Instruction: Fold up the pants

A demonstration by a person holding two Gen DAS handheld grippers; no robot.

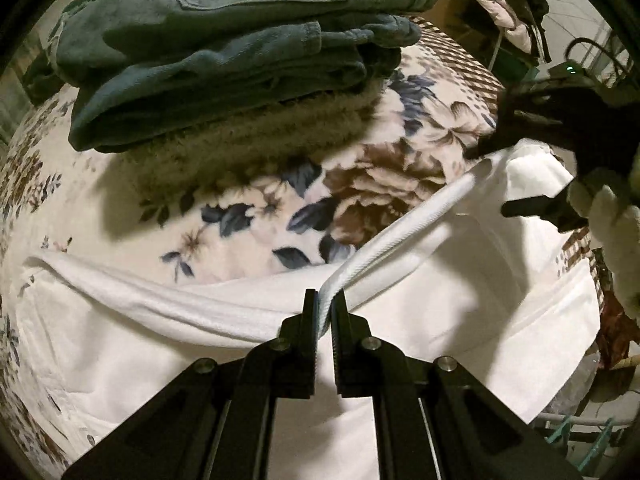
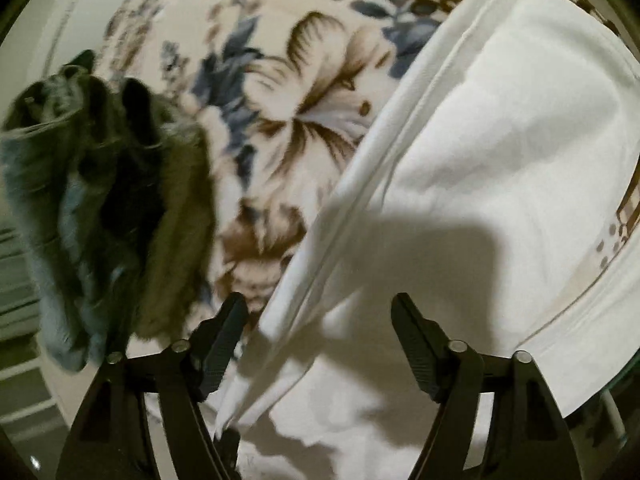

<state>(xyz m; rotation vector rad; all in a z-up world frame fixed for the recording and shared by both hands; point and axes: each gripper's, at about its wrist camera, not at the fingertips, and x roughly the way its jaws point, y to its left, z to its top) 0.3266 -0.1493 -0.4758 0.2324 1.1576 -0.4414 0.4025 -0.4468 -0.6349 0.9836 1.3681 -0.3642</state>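
Left gripper [image 1: 325, 300]: fingers pressed together on a thick ribbed edge of the white pants [image 1: 460, 300], which rises as a taut band from the fingers up and to the right.

Right gripper [image 2: 320, 320]: fingers spread wide, with nothing between them; the white cloth lies below the gap and a folded seam [image 2: 360, 200] runs past the left finger (whether that finger touches the cloth cannot be told). In the left wrist view this gripper [image 1: 532, 208] shows at the far right, held by a pale gloved hand [image 1: 616, 220], near the upper end of the lifted band.

White pants: spread across the near part of the bed, on the floral blanket [image 1: 248, 216]; one long fold runs from the left edge toward the left gripper, and the gripper's shadow falls on the cloth in the right wrist view [image 2: 500, 160].

Floral blanket: cream with brown and blue flowers and a brown checked border [image 1: 460, 52] at the far side.

Pile of folded clothes [image 1: 224, 60]: grey-green denim pieces stacked on a fuzzy olive piece [image 1: 248, 148], on the blanket beyond the pants and apart from them; in the right wrist view the pile [image 2: 100, 208] is blurred, at the left.

Background: more garments [image 1: 508, 4] hang at the upper right.
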